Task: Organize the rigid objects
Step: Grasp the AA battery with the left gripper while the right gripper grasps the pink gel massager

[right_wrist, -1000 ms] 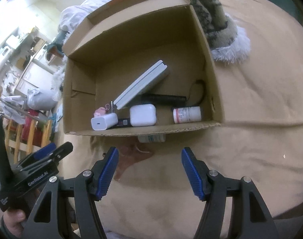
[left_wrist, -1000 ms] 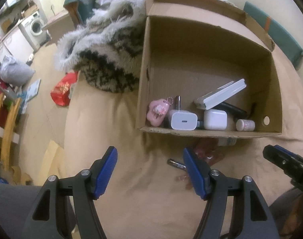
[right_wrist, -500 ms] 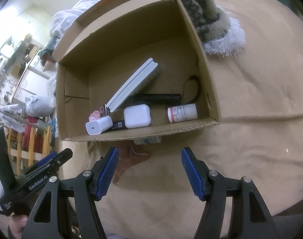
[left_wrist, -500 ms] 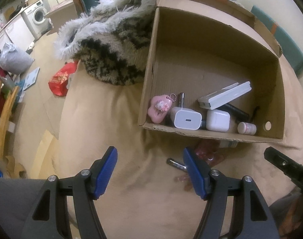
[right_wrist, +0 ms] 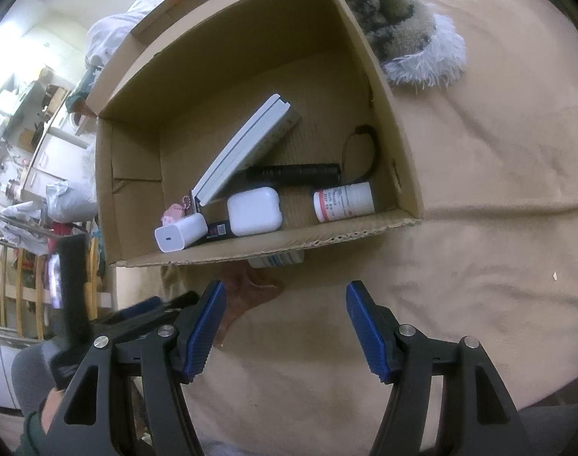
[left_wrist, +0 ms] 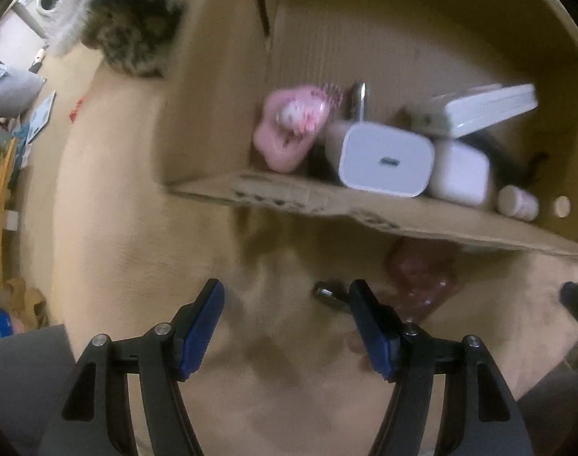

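Both grippers hang with jaws wide and empty over the tan blanket (right_wrist: pixel 479 197). The left gripper (left_wrist: pixel 287 319) sits just short of the box (left_wrist: pixel 365 212), and a small dark item (left_wrist: pixel 329 294) lies on the blanket against the inner side of its right finger; whether they touch is hard to tell through the blur. The right gripper (right_wrist: pixel 285 319) holds nothing and touches nothing.

The box (right_wrist: pixel 251 254) stands open on the blanket. Inside, the white case (right_wrist: pixel 247 155) leans tilted, its long axis running from the near left up toward the far right. The black torch (right_wrist: pixel 294 173) lies flat across the box, left to right, with its strap looped at the right end. The pill bottle (right_wrist: pixel 344 201) lies on its side, cap to the left. The charger (right_wrist: pixel 180 233) points its port at the near wall, beside the white pod case (right_wrist: pixel 255 211).

The left view shows the pink charm (left_wrist: pixel 289 133) plainly and a pinkish wrapper (left_wrist: pixel 422 281) outside the box. The right view shows the charm (right_wrist: pixel 175 214) only partly, but adds a white item (right_wrist: pixel 277 258) tucked under the box edge and the left gripper (right_wrist: pixel 152 309) at lower left. A furry throw (right_wrist: pixel 395 26) lies behind the box.
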Motion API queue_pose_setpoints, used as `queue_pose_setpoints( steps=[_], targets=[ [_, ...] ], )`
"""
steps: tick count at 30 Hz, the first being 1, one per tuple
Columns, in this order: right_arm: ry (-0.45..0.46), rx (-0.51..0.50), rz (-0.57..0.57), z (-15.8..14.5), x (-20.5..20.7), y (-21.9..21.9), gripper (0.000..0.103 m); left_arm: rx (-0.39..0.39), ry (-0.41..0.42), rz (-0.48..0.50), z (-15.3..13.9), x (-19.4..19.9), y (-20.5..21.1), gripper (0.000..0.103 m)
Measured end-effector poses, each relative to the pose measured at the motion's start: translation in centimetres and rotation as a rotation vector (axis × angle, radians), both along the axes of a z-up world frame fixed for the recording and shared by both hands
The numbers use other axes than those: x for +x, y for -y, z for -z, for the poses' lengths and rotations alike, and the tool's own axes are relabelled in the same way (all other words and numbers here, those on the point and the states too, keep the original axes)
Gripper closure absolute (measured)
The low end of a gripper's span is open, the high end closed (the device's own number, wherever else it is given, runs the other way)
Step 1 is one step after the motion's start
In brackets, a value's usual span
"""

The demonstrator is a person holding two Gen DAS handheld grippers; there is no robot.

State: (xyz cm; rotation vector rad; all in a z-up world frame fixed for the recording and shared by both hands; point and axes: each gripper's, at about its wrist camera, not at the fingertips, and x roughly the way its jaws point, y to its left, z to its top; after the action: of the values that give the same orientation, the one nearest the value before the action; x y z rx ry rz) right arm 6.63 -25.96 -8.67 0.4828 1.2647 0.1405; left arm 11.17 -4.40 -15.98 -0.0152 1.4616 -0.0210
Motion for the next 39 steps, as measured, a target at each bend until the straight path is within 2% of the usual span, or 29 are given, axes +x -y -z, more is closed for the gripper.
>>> queue_pose_setpoints(
  steps=[8,16,17,18,19,25,30,33,39],
  targets=[
    [-0.004,0.012,-0.002,0.1,0.1,0.1,0.033,0.024,0.006,0.181,0.3,-1.0,3.1,0.038],
    [-0.011,0.002,-0.022,0.3,0.5,-0.5,0.033,0.037,-0.004,0.237,1.0,-0.7,4.1,0.039],
    [-0.013,-0.001,-0.023,0.4,0.5,-0.6,0.033,0.039,0.000,0.240,1.1,-0.6,4.1,0.048],
    [-0.015,-0.003,-0.022,0.4,0.5,-0.6,0.033,0.040,0.004,0.244,1.1,-0.6,4.1,0.062],
    [-0.017,-0.005,-0.022,0.5,0.5,-0.6,0.033,0.036,0.009,0.245,1.2,-0.7,4.3,0.064],
    [-0.063,0.010,-0.041,1.7,0.4,-1.2,0.033,-0.025,-0.002,0.152,0.0,-0.2,1.9,0.064],
    [-0.187,0.168,-0.015,5.3,0.7,-4.2,0.033,-0.028,0.042,0.022,-2.2,-1.1,-0.9,0.064],
    [-0.230,0.107,-0.005,7.4,1.1,-6.9,0.033,-0.015,0.084,-0.024,-3.4,-1.1,-2.3,0.064],
    [-0.172,-0.232,-0.055,7.6,2.0,-11.7,0.030,-0.010,0.116,-0.109,-5.1,-0.9,-5.2,0.064]
  ],
)
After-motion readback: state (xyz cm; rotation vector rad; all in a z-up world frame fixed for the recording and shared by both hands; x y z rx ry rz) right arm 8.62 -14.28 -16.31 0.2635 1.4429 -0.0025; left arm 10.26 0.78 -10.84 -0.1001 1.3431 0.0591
